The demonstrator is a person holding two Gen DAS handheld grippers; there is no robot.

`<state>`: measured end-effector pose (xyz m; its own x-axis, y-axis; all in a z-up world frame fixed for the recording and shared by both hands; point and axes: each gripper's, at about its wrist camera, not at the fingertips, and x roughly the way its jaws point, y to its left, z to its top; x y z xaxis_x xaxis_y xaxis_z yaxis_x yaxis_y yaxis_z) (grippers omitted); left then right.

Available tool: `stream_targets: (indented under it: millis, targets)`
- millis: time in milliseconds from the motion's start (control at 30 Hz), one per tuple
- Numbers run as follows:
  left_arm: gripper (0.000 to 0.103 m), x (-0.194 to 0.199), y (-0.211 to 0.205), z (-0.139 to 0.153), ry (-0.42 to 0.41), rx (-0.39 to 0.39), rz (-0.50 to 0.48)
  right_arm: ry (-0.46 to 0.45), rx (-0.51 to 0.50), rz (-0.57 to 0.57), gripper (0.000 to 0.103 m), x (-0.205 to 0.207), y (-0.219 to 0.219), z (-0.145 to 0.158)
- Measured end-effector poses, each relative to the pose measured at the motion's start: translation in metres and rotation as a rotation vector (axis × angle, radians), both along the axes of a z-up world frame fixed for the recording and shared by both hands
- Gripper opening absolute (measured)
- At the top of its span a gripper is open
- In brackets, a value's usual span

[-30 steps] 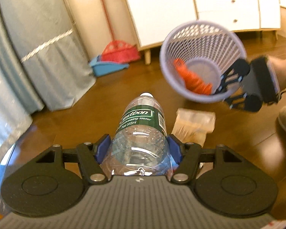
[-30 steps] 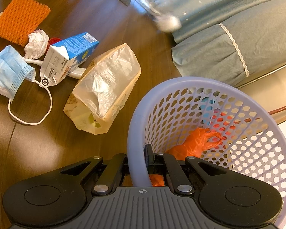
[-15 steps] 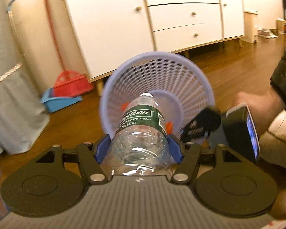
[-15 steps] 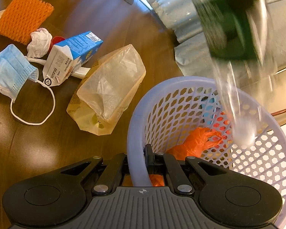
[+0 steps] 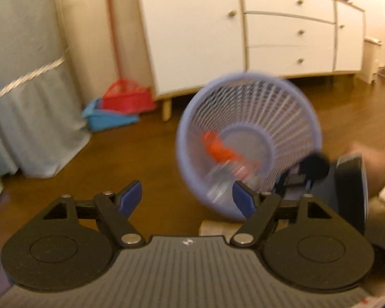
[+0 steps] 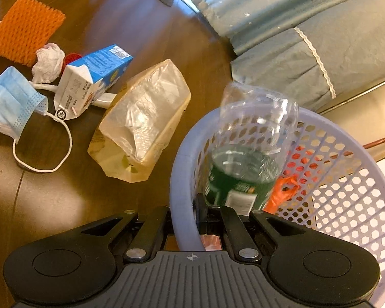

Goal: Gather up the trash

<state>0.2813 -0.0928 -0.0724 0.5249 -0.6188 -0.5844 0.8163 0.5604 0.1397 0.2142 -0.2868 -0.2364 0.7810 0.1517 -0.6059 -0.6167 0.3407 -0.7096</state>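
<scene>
Right wrist view: the right gripper pinched the basket rim; keeping it tilted would let the bottle settle, while the left gripper gaped empty.

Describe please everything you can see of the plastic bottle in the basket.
The plastic bottle is clear, thin and crinkled, with a dark green label around its lower part. It looks empty. It lies tilted, neck down, inside the lilac mesh basket, its base sticking up over the rim, beside an orange bag. No tool holds it.
</scene>
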Motion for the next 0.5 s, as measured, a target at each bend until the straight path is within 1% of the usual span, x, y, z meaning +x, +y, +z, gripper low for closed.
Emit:
stream_targets:
  millis: [133,200,333,500]
  targets:
    - [0.074,-0.004,0.041,-0.019,0.069,0.046,0.106,0.003,0.002,-0.006,0.000,0.001,0.002,0.000]
    - [0.074,-0.011,0.058,-0.032,0.078,0.088,0.141,0.003,0.002,-0.006,0.000,0.001,0.003,0.000]
    - [0.074,-0.029,0.094,-0.061,0.153,0.129,0.209,0.002,0.001,-0.006,0.000,0.001,0.004,-0.001]
    - [0.074,-0.060,0.117,-0.096,0.245,0.175,0.246,0.003,-0.003,-0.006,0.000,0.002,0.004,-0.002]
